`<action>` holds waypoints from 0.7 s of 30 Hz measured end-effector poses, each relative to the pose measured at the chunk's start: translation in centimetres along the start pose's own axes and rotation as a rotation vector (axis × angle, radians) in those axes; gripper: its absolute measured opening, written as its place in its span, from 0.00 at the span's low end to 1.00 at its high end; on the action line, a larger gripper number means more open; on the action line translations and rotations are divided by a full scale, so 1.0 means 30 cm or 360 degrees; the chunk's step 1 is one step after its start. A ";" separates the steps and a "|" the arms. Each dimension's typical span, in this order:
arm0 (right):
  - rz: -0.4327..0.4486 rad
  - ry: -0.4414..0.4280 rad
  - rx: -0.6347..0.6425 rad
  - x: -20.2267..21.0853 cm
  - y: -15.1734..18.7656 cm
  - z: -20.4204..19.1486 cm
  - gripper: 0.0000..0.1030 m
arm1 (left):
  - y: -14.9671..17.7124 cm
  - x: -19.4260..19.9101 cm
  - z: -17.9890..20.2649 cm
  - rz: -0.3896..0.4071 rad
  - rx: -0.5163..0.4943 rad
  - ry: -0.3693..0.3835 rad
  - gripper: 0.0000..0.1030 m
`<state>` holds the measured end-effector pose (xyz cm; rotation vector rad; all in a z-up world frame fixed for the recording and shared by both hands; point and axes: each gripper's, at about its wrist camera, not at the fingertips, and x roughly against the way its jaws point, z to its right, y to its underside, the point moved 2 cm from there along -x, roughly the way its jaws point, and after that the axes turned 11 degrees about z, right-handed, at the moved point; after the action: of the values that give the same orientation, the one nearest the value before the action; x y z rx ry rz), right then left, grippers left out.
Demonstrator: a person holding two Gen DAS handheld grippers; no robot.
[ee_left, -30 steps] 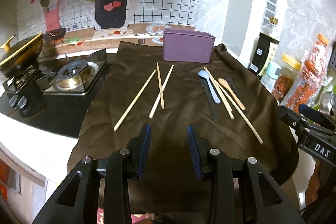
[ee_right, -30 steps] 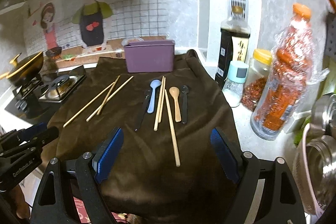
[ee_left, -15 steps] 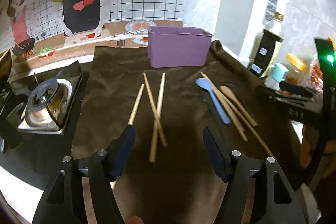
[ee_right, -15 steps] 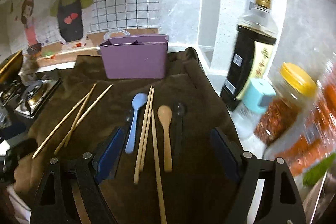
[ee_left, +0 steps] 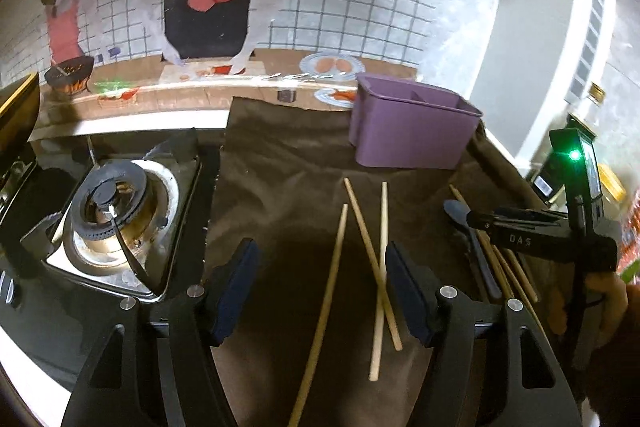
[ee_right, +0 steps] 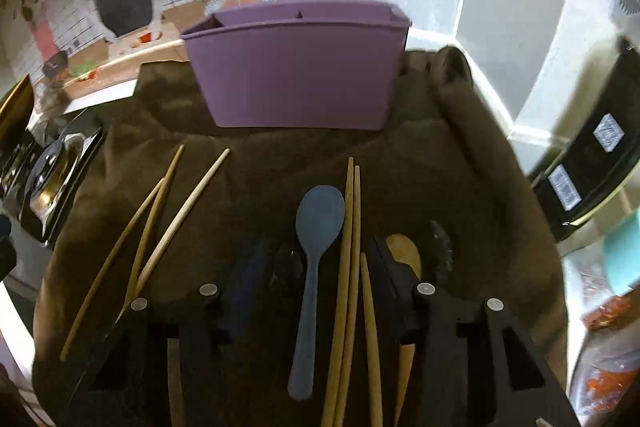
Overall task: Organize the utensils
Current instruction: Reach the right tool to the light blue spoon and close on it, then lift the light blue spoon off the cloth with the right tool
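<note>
Kitchen tiles and a cartoon mural of two cooks back our table, which is draped in a brown cloth (ee_left: 280,187) with a gas burner (ee_left: 112,203) off its left edge. At the far edge stands the purple utensil holder (ee_right: 296,75), upright on the cloth. Our left gripper (ee_left: 320,287) hangs with its fingers spread wide and released over three loose chopsticks (ee_left: 376,259); two of them cross and the third lies alone to their left, none of them touched. Our right gripper (ee_right: 312,279) is closing its fingers around the blue spoon (ee_right: 316,231) and the pair of chopsticks (ee_right: 348,247) beside it, which lie between the pads; we see no pad pressing on them. A wooden spoon (ee_right: 404,251) lies just outside the right finger. Bottles and jars stand past the right edge.
</note>
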<state>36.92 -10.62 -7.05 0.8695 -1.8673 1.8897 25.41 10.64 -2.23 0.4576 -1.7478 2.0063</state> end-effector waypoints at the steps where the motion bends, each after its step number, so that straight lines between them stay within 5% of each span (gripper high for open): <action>1: -0.0017 -0.0006 -0.0018 -0.020 -0.008 0.005 0.45 | 0.001 -0.007 -0.002 -0.0011 0.0011 -0.0002 0.64; 6: -0.0091 -0.0022 -0.0015 -0.106 -0.021 0.019 0.37 | 0.010 -0.012 -0.030 -0.0036 0.0076 -0.0125 0.64; 21: -0.0163 -0.0205 0.0066 -0.184 -0.048 -0.038 0.36 | 0.037 -0.050 -0.032 -0.0125 0.0184 -0.0142 0.64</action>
<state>41.76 -8.44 -9.38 1.1027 -1.8238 1.8564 26.13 11.31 -4.06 0.6527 -1.6439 2.0675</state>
